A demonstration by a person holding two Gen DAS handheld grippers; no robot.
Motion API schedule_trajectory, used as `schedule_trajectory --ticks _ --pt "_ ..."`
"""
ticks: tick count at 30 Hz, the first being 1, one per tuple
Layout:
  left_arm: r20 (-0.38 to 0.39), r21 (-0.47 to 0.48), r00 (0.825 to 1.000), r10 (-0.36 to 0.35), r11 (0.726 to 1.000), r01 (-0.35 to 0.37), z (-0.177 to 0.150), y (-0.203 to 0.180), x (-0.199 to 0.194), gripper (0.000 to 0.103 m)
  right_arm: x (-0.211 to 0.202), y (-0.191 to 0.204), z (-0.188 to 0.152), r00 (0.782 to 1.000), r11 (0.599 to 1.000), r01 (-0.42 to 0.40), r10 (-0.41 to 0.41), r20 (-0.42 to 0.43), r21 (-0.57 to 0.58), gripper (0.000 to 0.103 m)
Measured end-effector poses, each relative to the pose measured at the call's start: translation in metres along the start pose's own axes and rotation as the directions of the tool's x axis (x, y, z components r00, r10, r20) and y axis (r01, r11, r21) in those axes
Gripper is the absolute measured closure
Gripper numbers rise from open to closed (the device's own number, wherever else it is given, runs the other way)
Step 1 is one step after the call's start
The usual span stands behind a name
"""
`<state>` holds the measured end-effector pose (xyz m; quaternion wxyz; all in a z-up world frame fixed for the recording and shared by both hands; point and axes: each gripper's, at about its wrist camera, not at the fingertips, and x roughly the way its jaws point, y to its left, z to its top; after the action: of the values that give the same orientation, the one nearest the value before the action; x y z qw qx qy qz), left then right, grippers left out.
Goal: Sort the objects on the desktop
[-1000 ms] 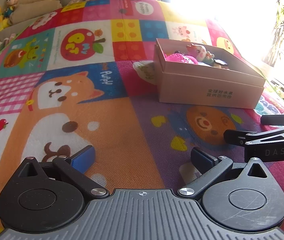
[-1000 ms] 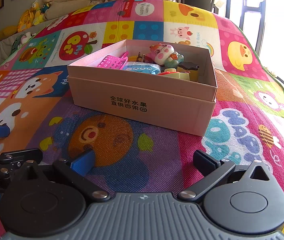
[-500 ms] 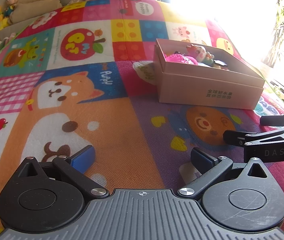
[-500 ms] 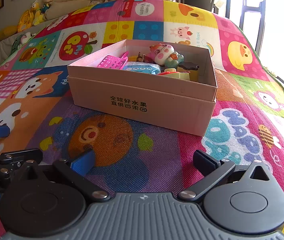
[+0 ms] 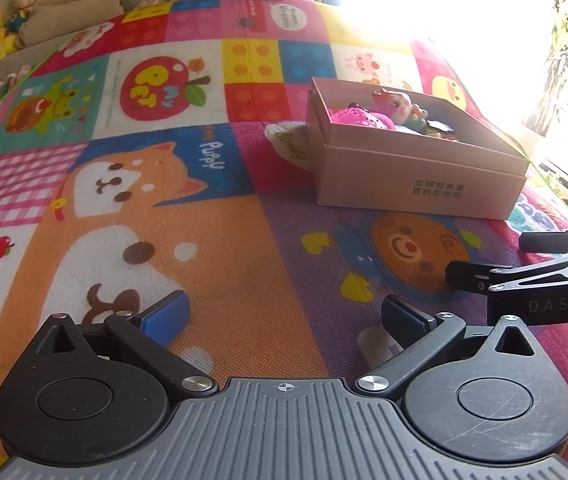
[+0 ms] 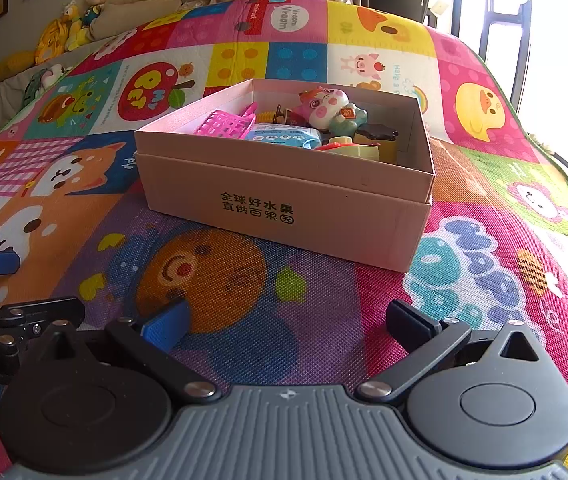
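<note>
Left gripper [image 5: 284, 316]: jaws spread wide, nothing between them, low over the play mat [image 5: 219, 264] above the orange dog print. Right gripper [image 6: 288, 320]: jaws equally wide apart, empty, low over the bear-face print. Each gripper shows at the edge of the other's view, at 3 o'clock in the left view and at 9 o'clock in the right view, so the two sit side by side, apart.

Cardboard box [image 6: 284, 204]: open-topped, pinkish, black printed characters on its near wall, resting flat on the mat. From the right gripper it lies at 12 o'clock, near; from the left gripper at about 1 o'clock, farther off.

Contents, all inside the box: pink basket [image 6: 223, 124] at the left, blue packet [image 6: 284, 136] beside it, pig figure [image 6: 328, 110] toward the back, small yellowish pieces at the right, too crowded to identify.

Plush toys [image 6: 71, 26] line the far edge at 10 o'clock. Strong window glare at 1 o'clock in the left view.
</note>
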<state>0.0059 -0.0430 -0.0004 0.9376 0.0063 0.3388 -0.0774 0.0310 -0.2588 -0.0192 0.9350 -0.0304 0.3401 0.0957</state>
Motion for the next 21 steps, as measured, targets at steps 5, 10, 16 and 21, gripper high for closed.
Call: schedule_trajectory --ticks 5,10,16,21 --pt "-0.001 0.001 1.0 0.0 1.0 0.0 0.0003 0.0004 -0.0002 0.0 -0.0001 0.0004 0.0001 1.0 1.0 0.0 0.0 0.0 0.0 0.0" --pt "0.001 -0.005 1.0 -0.004 1.0 0.004 0.0007 0.0006 -0.0006 0.0 -0.0003 0.0 0.0001 1.0 1.0 0.001 -0.001 0.001 -0.001 0.0" --pt "0.002 -0.01 1.0 -0.003 1.0 0.003 0.0016 0.0021 -0.0007 0.0 -0.0006 0.0003 0.0004 1.0 1.0 0.0 0.0 0.0 -0.001 0.0" --pt "0.004 -0.019 1.0 0.004 1.0 -0.004 0.0016 -0.0008 0.0002 0.0 0.0019 -0.0016 0.0018 1.0 1.0 -0.015 0.015 0.0 -0.014 0.0"
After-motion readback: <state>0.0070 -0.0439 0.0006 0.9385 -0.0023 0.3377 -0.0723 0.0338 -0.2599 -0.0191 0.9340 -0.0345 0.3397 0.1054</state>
